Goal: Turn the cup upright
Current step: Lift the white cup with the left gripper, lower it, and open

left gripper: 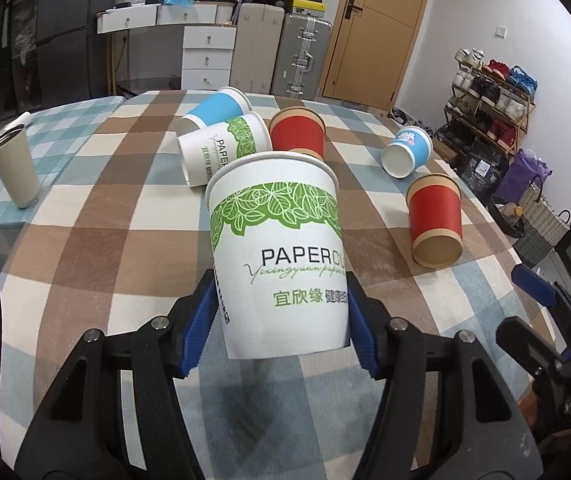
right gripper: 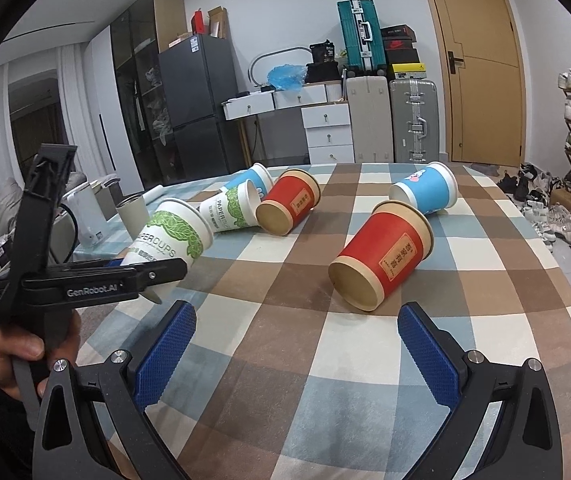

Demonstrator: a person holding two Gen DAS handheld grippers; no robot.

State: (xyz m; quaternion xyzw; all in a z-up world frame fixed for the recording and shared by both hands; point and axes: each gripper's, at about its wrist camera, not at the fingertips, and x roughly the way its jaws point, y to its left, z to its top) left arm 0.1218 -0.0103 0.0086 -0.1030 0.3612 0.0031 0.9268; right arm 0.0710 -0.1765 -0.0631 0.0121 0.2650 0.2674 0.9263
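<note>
- While it is clamped low on its wall between the blue pads of the left tongs, the green-leaf paper cup is held clear of the counter, its shadow falling on the checked cloth below.
- Its long axis is seen leaning away from the left tongs, mouth up and forward, base nearest the hand; it is judged nearly upright, so the coming move is likely a small further tilt and a lowering onto the base.
- The cup lies well to the left of the right tongs, which are spread wide and hold nothing; the left hand is plainly the nearer.
- In the right wrist view the cup is shown side-on, so its slant is read there, whereas the left wrist view shows the grip itself and the printed front.
- Around it, a second green-leaf cup, two red cups and two blue cups are seen lying on their sides, and a beige tumbler stands at the far left.
</note>
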